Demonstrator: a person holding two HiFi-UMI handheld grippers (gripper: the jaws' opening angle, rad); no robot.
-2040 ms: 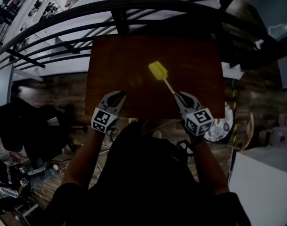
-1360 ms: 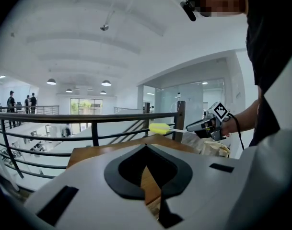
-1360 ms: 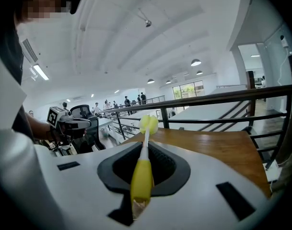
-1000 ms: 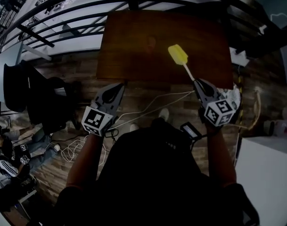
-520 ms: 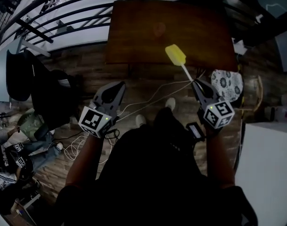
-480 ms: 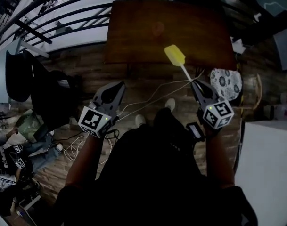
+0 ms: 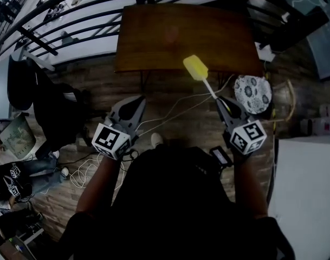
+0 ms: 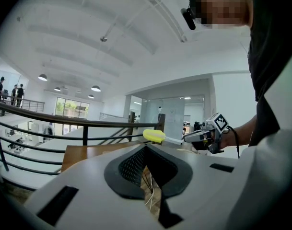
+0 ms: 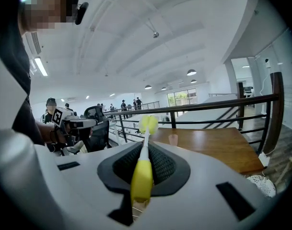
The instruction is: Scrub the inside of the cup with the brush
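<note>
While the wooden table (image 7: pixel 154 47) sits at twelve o'clock, well beyond both tools, the left gripper (image 7: pixel 138 102) at nine o'clock is pressed together on nothing. The right gripper (image 7: pixel 220 101) at three o'clock pinches the yellow brush (image 7: pixel 194 68) by its handle. The small cup (image 9: pixel 173 139) stands on the table.

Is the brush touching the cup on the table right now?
Apart. The head view shows the brush at the table's near edge, while the cup stands farther in.
</note>
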